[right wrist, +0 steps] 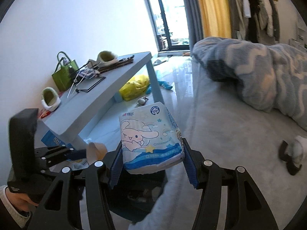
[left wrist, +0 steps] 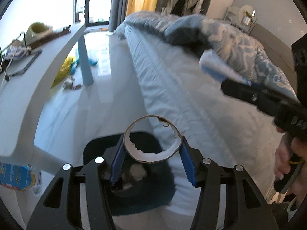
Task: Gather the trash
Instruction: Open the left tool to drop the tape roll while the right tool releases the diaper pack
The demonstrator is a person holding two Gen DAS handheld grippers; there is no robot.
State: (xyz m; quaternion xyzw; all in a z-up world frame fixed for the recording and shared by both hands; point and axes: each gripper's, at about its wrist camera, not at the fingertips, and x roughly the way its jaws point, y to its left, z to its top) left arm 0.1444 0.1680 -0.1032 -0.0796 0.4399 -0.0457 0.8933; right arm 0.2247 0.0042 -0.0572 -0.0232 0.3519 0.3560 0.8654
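cardboard tube [left wrist: 152,140] clamped in left gripper [left wrist: 152,151]

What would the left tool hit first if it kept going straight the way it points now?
Most likely the dark bin right below the torn cardboard tube the left tool holds; depth is unclear, so it could pass the rim and meet the pale floor instead.

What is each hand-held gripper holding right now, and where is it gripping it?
The left hand-held gripper clamps a cardboard tube across its sides near one open end. The right hand-held gripper grips a tissue pack by its lower end.
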